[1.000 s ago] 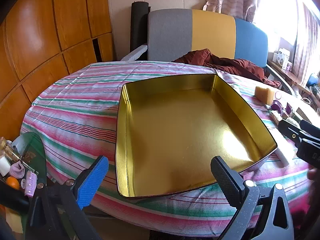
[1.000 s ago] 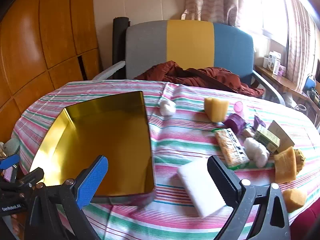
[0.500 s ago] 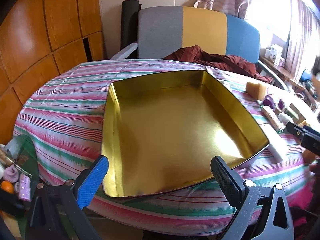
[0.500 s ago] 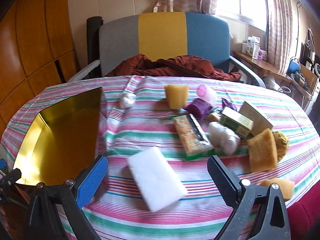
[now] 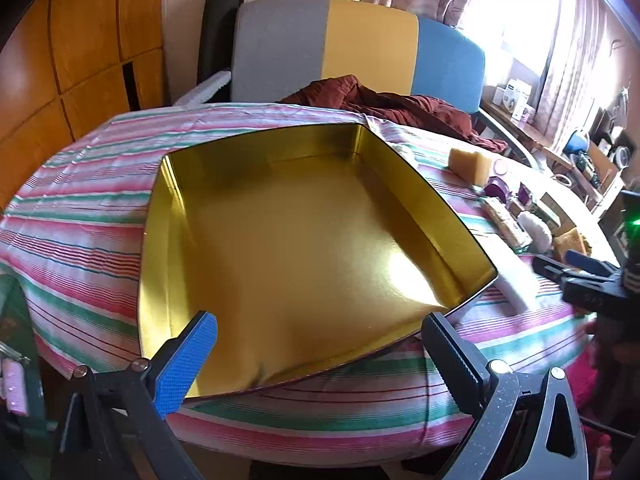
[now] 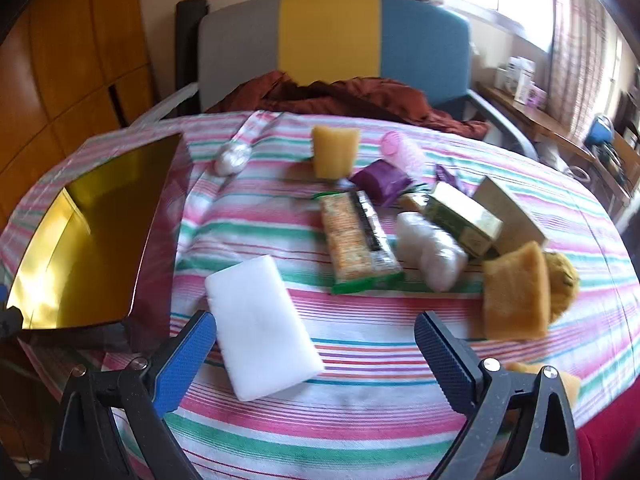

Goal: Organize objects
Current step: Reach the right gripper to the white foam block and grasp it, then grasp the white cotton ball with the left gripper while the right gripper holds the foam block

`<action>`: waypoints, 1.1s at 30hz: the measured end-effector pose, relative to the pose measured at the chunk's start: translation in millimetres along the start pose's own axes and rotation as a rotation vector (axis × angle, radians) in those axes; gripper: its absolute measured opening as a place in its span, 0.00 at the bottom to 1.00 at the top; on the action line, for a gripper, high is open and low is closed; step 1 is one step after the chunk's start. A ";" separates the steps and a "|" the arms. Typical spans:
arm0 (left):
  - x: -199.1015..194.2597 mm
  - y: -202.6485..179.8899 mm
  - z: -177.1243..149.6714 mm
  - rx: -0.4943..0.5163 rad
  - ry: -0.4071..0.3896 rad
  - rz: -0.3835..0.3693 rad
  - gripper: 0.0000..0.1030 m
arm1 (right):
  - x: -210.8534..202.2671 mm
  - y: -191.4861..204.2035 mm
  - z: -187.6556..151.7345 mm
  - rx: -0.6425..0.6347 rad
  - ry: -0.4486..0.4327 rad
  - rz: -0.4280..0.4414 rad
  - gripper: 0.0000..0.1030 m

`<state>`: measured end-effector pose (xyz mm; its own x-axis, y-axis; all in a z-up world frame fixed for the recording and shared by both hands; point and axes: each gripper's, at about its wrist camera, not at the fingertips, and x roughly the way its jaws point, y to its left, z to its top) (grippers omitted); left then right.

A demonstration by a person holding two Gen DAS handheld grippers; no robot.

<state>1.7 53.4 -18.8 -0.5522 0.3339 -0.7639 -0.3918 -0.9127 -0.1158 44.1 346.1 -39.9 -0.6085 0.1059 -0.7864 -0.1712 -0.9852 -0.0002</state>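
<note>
Both tools are spread wide and carry nothing: the left tool (image 5: 316, 344) hangs over the near rim of the gold tin (image 5: 304, 240), the right tool (image 6: 316, 346) over the white foam block (image 6: 260, 324), whose near end lies between its fingers. That block is the closest loose item and lies just right of the tin, so it looks like the likely first pick. The tin sits at the left of the striped desk (image 6: 360, 412) with nothing in it, presumably the container for the sorting. Farther right, well apart from the tin, the remaining things cluster together: a snack pack (image 6: 356, 236), a white bundle (image 6: 432, 252), a green carton (image 6: 464, 220) and orange sponges (image 6: 516, 292). Beyond them a yellow sponge (image 6: 334, 150) and a purple packet (image 6: 380, 182) stand near the far edge, before the chair (image 6: 332, 40).
</note>
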 end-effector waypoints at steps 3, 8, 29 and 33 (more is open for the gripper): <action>-1.4 2.7 0.8 -0.023 -0.004 -0.035 1.00 | 15.9 13.1 2.6 -0.057 0.044 0.024 0.97; -0.6 3.1 6.2 -0.042 0.006 -0.085 1.00 | 43.0 31.0 5.1 -0.167 0.132 0.019 0.80; 37.9 -88.6 139.8 0.237 0.048 -0.251 1.00 | 61.3 -9.6 23.6 -0.107 0.196 0.088 0.59; 73.2 -112.8 175.2 0.266 0.051 -0.192 1.00 | 63.8 -17.3 23.6 -0.073 0.213 0.102 0.59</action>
<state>-123.5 222.0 49.5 -0.4145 0.4752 -0.7761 -0.6671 -0.7388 -0.0961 -10.1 373.1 -75.5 -0.4418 -0.0182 -0.8969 -0.0559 -0.9973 0.0477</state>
